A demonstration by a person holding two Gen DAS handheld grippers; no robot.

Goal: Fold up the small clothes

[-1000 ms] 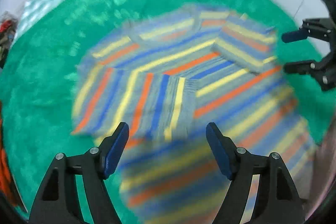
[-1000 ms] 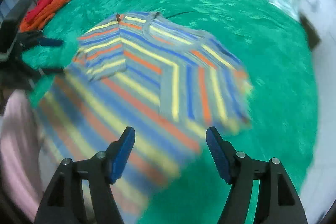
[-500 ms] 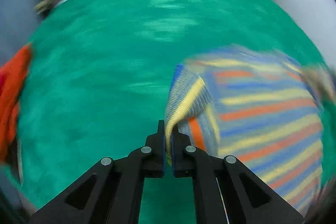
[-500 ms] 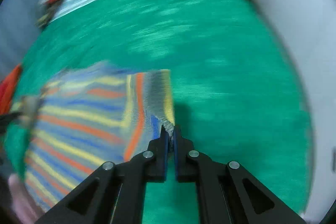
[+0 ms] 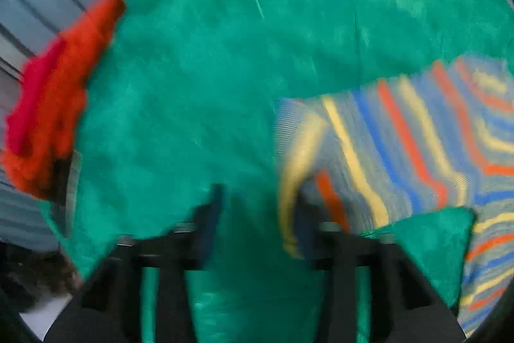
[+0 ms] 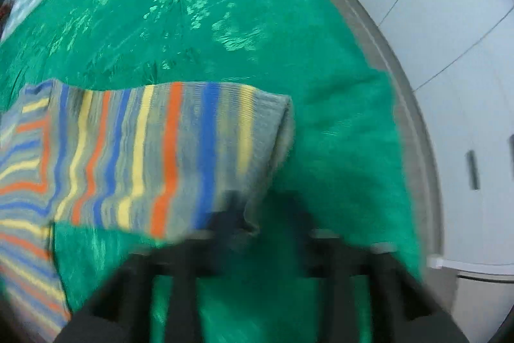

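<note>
Green fuzzy blanket (image 5: pixel 225 60) covers everything I can see, with an orange-red cloth pile (image 5: pixel 54 105) off at its left edge. Both feeds are badly smeared. My left gripper (image 5: pixel 257 214) has its fingers spread apart, one blurring into the striped sweater (image 5: pixel 401 143). Right gripper (image 6: pixel 257 214) looks parted too, the sweater's edge (image 6: pixel 154 156) touching its left finger; honestly can't tell if either is pinching cloth.

Striped sweater (image 5: pixel 401 143): grey knit with yellow, orange and blue bands. Blanket (image 5: pixel 225 69): plain emerald green. Piled garments (image 5: pixel 51 114): orange and red. Cabinet doors (image 6: pixel 465 53): white. Grippers: black frames, blue pads.
</note>
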